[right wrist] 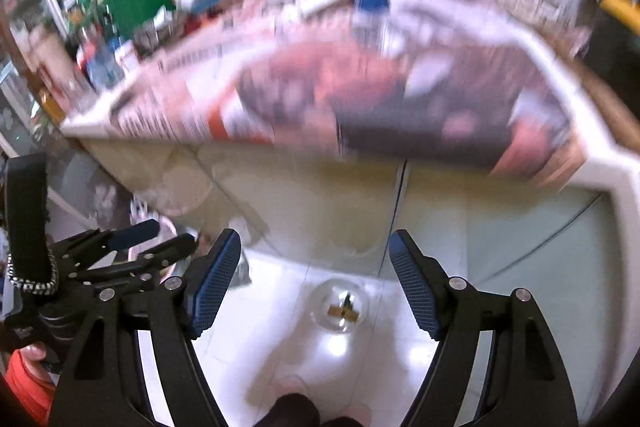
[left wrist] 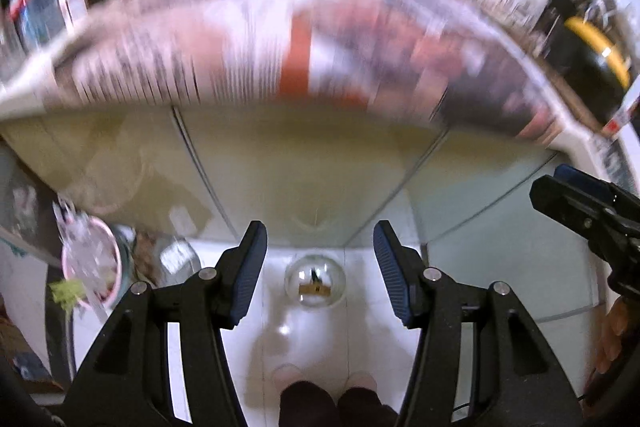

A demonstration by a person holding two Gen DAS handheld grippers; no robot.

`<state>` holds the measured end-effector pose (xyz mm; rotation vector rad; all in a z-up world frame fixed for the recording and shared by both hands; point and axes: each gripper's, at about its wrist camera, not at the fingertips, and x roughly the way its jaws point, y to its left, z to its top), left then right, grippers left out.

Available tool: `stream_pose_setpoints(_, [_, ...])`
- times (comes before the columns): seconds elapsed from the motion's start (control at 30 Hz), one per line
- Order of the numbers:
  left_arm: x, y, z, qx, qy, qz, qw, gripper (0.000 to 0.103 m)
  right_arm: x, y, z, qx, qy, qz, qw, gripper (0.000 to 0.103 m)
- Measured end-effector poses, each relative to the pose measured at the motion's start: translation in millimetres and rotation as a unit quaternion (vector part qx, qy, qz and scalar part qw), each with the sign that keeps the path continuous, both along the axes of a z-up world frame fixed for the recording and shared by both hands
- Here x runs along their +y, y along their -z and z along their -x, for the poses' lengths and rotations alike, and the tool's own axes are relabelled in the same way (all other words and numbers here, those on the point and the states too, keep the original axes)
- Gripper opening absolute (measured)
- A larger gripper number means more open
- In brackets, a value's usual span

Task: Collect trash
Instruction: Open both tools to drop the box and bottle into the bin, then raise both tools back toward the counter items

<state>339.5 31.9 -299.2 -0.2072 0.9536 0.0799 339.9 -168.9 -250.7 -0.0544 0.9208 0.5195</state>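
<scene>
Both views are blurred by motion. A newspaper [left wrist: 280, 59] covers a white counter top and hangs a little over its front edge; it also shows in the right wrist view [right wrist: 360, 103]. My left gripper [left wrist: 320, 247] is open and empty, held in front of and below the counter edge. My right gripper [right wrist: 316, 259] is open and empty at a similar height. Each gripper shows in the other's view: the right one at the right edge [left wrist: 592, 211], the left one at the lower left [right wrist: 132, 247]. No separate piece of trash can be made out.
Cream and pale green cabinet doors [left wrist: 304, 163] stand below the counter. A pink-rimmed bin [left wrist: 92, 263] with crumpled items sits on the white tiled floor at left. Cluttered boxes and bottles [right wrist: 120, 7] line the counter's back. A yellow and black object [left wrist: 592, 47] stands at right.
</scene>
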Motion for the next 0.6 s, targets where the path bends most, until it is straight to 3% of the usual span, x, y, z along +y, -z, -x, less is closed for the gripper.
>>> stream_pose_setpoints(0.17, [8,-95,6,-0.063,0.012,-0.017,0.9978,0.064,-10,-80,9,-0.046,0.034,-0.023,0.998,0.074])
stream_pose_setpoints(0.3, [17,-150,7,-0.104,0.025,-0.036,0.9936,0.070,-3,-125,15,-0.082,0.057,-0.032,0.994,0.074])
stream_pose_setpoints(0.47, [23,-193,0,-0.129,0.033,-0.047,0.9899,0.077,1,-164,18,-0.129,0.084,-0.040,0.987,0.077])
stream_pose_setpoints(0.6, [25,-209,-7,-0.147,0.040,-0.045,0.9873,0.087,3,-179,11,-0.151,0.094,-0.044,0.983,0.079])
